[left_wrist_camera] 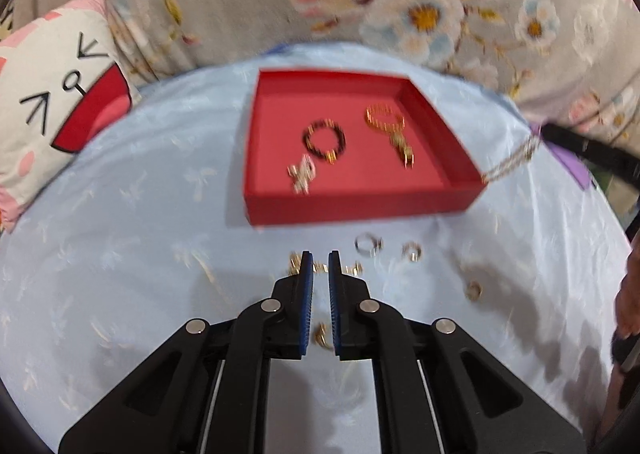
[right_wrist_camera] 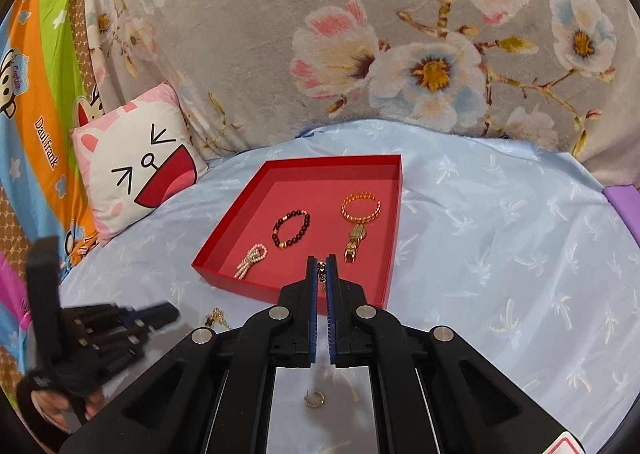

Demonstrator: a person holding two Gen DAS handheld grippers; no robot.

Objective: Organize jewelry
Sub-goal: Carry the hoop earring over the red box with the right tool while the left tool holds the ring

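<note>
Left gripper (left_wrist_camera: 319,260): hovered over the blue cloth (left_wrist_camera: 120,254) near its front edge, jaws slightly apart, gripping nothing.
Red tray (right_wrist_camera: 256,186): sat mid-cloth, holding pearl piece (right_wrist_camera: 250,262), dark bead bracelet (right_wrist_camera: 291,229) and gold watch (right_wrist_camera: 359,220).
Right gripper (right_wrist_camera: 320,266): jaws clamped on a thin chain (right_wrist_camera: 320,267) over the tray's near edge.
Loose rings (left_wrist_camera: 369,244): lay on the cloth before the tray.
</note>
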